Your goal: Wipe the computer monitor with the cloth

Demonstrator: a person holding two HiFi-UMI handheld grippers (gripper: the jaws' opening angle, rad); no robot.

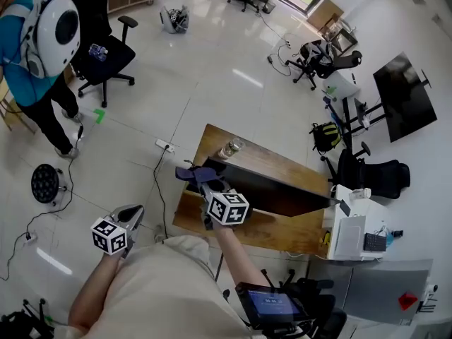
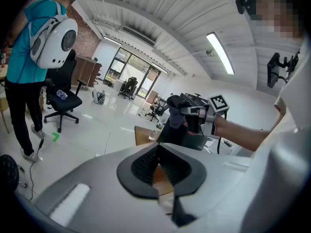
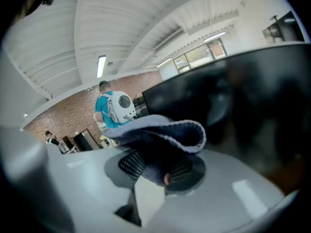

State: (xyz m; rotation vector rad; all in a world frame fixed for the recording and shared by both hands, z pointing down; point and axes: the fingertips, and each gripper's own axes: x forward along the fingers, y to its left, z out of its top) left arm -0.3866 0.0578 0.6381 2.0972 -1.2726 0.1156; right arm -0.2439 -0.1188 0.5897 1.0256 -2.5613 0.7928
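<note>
A black computer monitor (image 1: 272,193) stands on a wooden desk (image 1: 240,155). My right gripper (image 1: 201,181) is shut on a blue-grey cloth (image 1: 189,173) at the monitor's left end. In the right gripper view the cloth (image 3: 160,132) folds over the jaws with the dark monitor (image 3: 233,96) right behind it. My left gripper (image 1: 131,217) hangs low at the left of the desk, away from the monitor, shut and holding nothing. In the left gripper view its jaws (image 2: 158,166) meet, and the right gripper (image 2: 194,113) with the cloth (image 2: 176,115) shows ahead.
A glass jar (image 1: 230,148) stands on the desk's far edge. A person with a white backpack (image 1: 53,34) stands at the upper left beside a black office chair (image 1: 106,58). A power strip (image 1: 164,145) and cables lie on the floor. White equipment (image 1: 353,232) sits right of the desk.
</note>
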